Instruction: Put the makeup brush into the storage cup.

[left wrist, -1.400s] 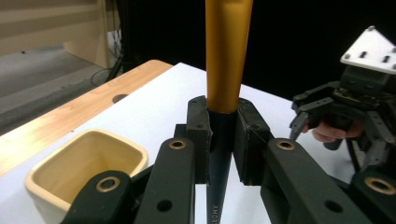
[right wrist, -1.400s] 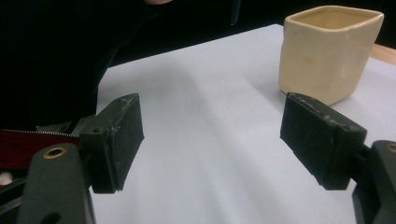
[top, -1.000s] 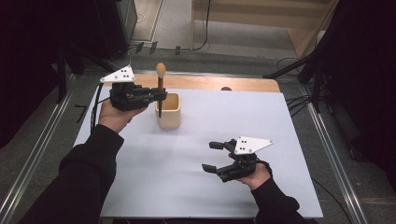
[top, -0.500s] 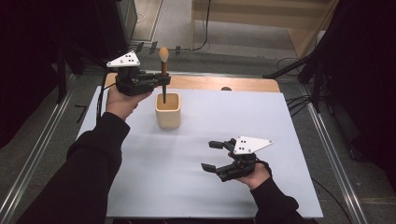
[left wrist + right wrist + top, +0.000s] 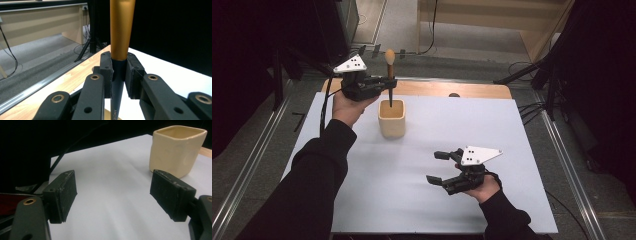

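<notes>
A cream square cup (image 5: 391, 117) stands on the white table top, left of centre; it also appears at the upper right in the right gripper view (image 5: 176, 149). My left gripper (image 5: 387, 85) is shut on an upright utensil (image 5: 389, 75) with a dark lower shaft and a golden-tan upper part, held above the cup with its lower tip at the cup's mouth. In the left gripper view the pads (image 5: 107, 72) clamp the dark shaft of the utensil (image 5: 121, 30) just below the golden part. My right gripper (image 5: 436, 167) rests open near the table's front right, nothing between its pads (image 5: 63, 195).
The white sheet (image 5: 472, 125) covers a wooden table whose bare strip (image 5: 432, 88) runs along the far edge. A small dark knob (image 5: 454, 95) sits on that strip. Metal rails (image 5: 562, 150) flank the table. Cables lie on the floor beyond.
My left gripper has lifted the utensil up out of the cup, from deep inside it to nearly clear of the rim. The right gripper has stayed still and open.
</notes>
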Demonstrator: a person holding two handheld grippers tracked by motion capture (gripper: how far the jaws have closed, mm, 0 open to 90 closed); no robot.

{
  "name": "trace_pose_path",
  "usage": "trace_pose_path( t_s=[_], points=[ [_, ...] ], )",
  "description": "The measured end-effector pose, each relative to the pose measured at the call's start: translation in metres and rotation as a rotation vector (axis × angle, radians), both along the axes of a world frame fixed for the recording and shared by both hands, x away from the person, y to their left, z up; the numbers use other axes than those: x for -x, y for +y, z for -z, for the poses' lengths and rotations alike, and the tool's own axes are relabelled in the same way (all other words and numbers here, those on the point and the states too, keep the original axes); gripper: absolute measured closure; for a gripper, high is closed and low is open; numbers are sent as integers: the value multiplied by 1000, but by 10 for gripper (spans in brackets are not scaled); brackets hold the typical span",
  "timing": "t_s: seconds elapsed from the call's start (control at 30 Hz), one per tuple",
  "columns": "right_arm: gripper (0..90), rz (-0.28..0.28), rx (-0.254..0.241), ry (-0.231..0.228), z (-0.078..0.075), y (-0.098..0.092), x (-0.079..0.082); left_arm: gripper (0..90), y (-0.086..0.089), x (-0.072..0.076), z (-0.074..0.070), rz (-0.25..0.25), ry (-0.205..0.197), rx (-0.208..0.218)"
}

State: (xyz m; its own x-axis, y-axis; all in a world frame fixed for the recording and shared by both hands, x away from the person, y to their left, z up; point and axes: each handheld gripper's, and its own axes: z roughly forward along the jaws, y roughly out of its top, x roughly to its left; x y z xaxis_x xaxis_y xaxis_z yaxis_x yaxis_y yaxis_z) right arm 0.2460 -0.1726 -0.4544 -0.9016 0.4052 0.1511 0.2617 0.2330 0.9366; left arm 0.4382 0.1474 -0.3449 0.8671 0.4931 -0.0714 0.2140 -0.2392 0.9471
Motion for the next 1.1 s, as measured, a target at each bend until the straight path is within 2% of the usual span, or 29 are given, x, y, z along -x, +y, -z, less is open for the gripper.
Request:
trace_pose_path(
  t_s=[0.13,0.3,0.77,0.83,1.1],
  points=[
    [225,4,17,-4,0,0,0,794,-2,-4,6,-10,-1,-29],
    [225,7,4,-5,0,0,-1,793,-2,-7,15,-22,7,-27],
    [225,0,10,0,0,1,-1,792,1,-10,38,-43,20,-36],
    [225,1,12,1,0,1,0,792,0,-9,41,-46,16,-40],
    [225,3,5,1,0,0,-1,791,-3,-10,47,-41,40,-43]
  ],
)
